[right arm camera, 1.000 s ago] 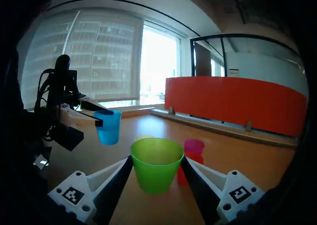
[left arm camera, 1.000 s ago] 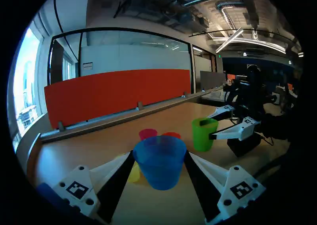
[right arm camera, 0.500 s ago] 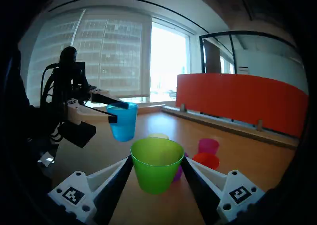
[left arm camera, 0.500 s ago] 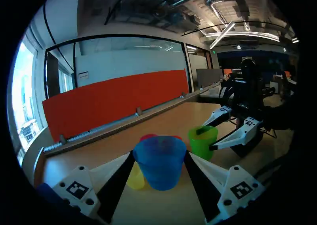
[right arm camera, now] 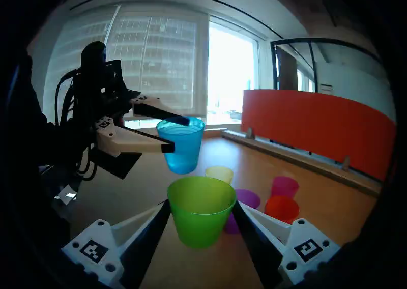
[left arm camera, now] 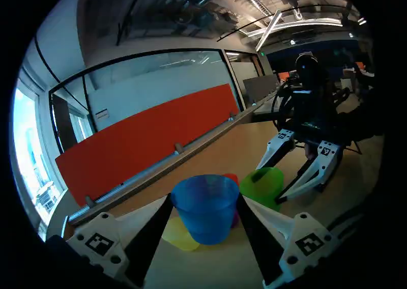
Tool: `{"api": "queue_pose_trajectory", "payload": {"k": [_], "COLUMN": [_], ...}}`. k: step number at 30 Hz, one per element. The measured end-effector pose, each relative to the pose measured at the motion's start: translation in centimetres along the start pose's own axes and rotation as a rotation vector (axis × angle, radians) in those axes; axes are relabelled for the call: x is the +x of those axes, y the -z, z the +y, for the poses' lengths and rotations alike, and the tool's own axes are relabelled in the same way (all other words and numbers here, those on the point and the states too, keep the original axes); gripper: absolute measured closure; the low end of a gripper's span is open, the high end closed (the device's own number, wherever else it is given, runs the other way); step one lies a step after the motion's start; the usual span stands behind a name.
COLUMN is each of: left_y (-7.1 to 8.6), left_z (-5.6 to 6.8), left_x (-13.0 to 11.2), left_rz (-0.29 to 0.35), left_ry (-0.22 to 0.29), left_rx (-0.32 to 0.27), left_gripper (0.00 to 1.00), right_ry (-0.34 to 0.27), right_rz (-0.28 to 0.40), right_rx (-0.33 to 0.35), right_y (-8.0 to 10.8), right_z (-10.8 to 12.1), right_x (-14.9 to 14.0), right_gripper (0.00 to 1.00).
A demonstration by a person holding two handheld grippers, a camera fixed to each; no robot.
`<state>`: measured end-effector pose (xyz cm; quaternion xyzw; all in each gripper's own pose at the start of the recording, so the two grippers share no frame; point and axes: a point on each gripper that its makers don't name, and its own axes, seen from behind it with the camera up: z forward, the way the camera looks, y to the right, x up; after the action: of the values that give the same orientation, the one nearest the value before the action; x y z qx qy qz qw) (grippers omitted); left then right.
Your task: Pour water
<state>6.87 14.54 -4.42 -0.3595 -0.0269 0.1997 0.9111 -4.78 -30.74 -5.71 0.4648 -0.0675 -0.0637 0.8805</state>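
Blue translucent plastic cup [right arm camera: 180,145]: held upright and clear of the wooden table [right arm camera: 325,200], pinched at its upper wall between both fingers of the left gripper [right arm camera: 178,134]. In the right gripper view it sits left of, beyond and above the green plastic cup [right arm camera: 201,218], and the two do not touch. A pale line near the blue rim suggests water, but the level cannot be confirmed.

Green plastic cup: clamped at mid-wall by both fingers of the right gripper [right arm camera: 201,203], mouth up and unobstructed. It appears to be presented as the receiver, with the blue one carried high so its lip can tip over the green rim. Pouring is judged not yet begun.

Clearance: there is open air between the two rims. To the right and farther off on the table stand a yellow cup [right arm camera: 219,174], a purple cup [right arm camera: 248,197], a pink cup [right arm camera: 285,185] and an orange-red cup [right arm camera: 281,207], close together and lower than the held cups. An orange partition [right arm camera: 325,121] bounds the far table edge, well apart. Whether the green base rests on the table cannot be told. Risk: a pour that overshoots the green rim would likely wet the loose cups.
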Motion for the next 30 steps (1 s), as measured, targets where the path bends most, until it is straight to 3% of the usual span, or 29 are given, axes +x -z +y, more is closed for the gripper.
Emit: {"api": "queue_pose_trajectory", "payload": {"k": [21, 30], "left_y": [-0.7, -1.2], "left_z": [0.4, 1.0], "left_x": [1.2, 1.8], "left_rz": [-0.011, -0.017], "left_ry": [-0.244, -0.327], "left_rx": [0.019, 0.024], "left_gripper": [0.12, 0.12], "right_ry": [0.015, 0.018], "right_rz": [-0.013, -0.014], "right_rx": [0.026, 0.03], "right_y": [-0.6, -0.7], "right_z": [-0.6, -0.7], "right_x": [-0.1, 0.0], "right_gripper": [0.09, 0.09]}}
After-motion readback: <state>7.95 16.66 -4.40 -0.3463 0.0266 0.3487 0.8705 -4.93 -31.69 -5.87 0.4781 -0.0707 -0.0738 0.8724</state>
